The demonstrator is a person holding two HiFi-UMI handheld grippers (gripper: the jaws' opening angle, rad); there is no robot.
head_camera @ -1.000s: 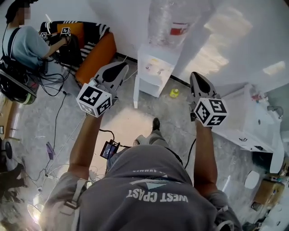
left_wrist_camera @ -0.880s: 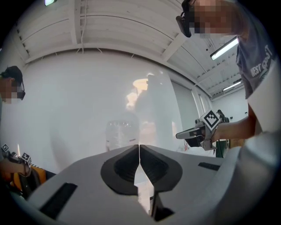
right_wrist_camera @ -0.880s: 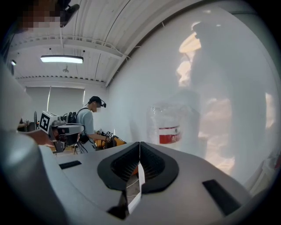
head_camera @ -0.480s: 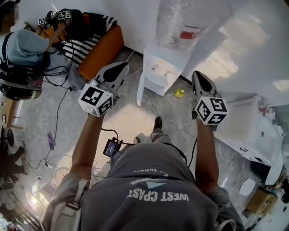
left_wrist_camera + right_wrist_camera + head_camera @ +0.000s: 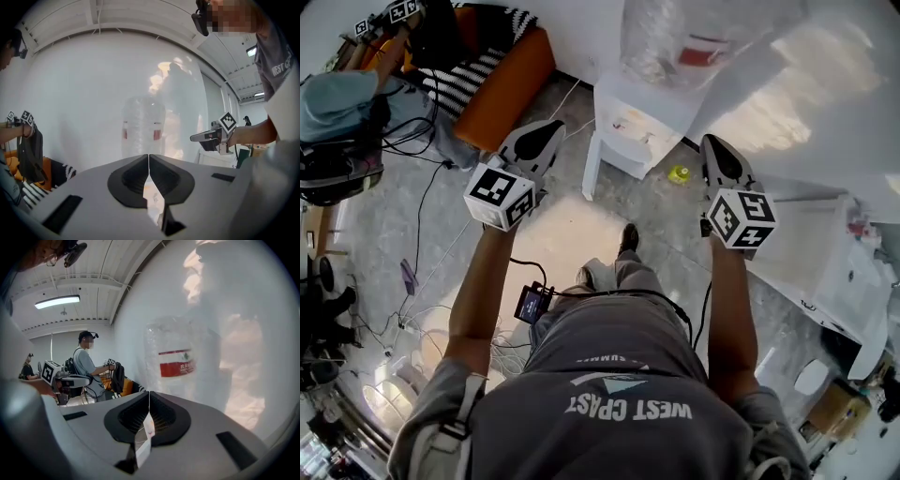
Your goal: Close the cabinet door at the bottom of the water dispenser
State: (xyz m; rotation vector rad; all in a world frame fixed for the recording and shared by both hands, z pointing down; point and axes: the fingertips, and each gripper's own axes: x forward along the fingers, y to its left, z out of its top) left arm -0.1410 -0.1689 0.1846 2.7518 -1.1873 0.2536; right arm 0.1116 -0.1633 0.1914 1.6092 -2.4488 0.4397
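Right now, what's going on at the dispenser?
A person stands facing the water dispenser with a claw in each hand. The left claw and the right claw are both shut with nothing in them, held in the air short of the dispenser. The cabinet door at its bottom stands open, swung out toward the person, and neither claw touches it. Closing has not begun.
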